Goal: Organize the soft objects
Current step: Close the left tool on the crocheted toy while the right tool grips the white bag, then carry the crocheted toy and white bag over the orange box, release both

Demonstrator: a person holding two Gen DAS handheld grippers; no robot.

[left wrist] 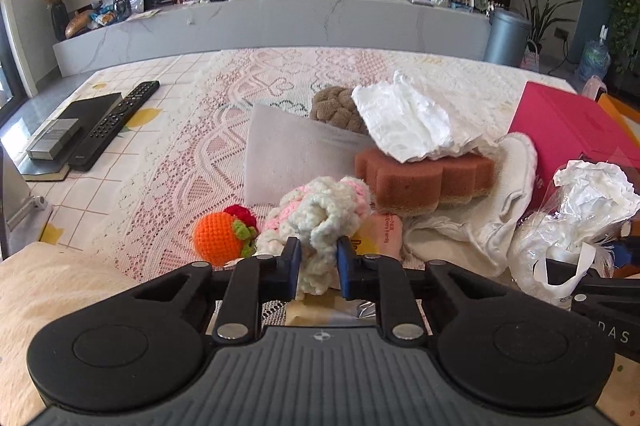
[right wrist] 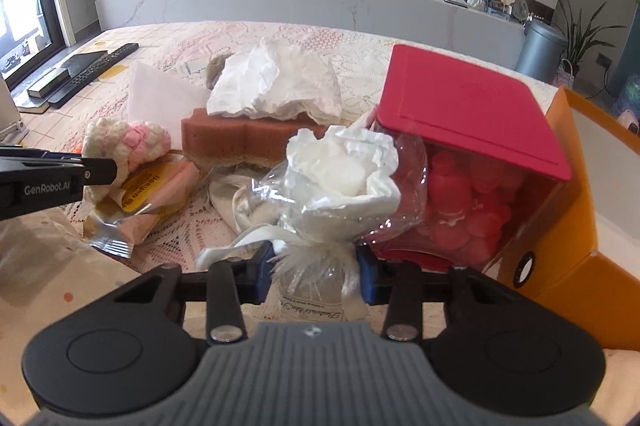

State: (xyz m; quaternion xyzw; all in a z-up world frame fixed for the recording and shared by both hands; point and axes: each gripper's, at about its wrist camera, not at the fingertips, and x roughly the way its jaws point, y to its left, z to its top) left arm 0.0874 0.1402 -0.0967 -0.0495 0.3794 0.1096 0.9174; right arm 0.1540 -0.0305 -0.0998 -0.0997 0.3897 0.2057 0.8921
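Observation:
My left gripper [left wrist: 319,262] is shut on a cream and pink crocheted toy [left wrist: 320,210], which also shows in the right wrist view [right wrist: 132,142]. An orange crocheted fruit [left wrist: 222,238] lies just left of it. My right gripper [right wrist: 316,272] is shut on a clear cellophane bag of white tissue [right wrist: 336,182], also seen at the right of the left wrist view [left wrist: 576,218]. A brown sponge [left wrist: 424,182] with crumpled white tissue [left wrist: 408,122] on top sits behind. A white cloth [left wrist: 480,226] lies beside the sponge.
A red-lidded box [right wrist: 472,106] and an orange box [right wrist: 576,210] stand at the right. A snack packet [right wrist: 140,202] lies under the crocheted toy. A grey folded cloth [left wrist: 288,154], a brown knitted item [left wrist: 336,106], a remote [left wrist: 116,122] and a black box [left wrist: 86,110] lie on the lace tablecloth [left wrist: 192,154].

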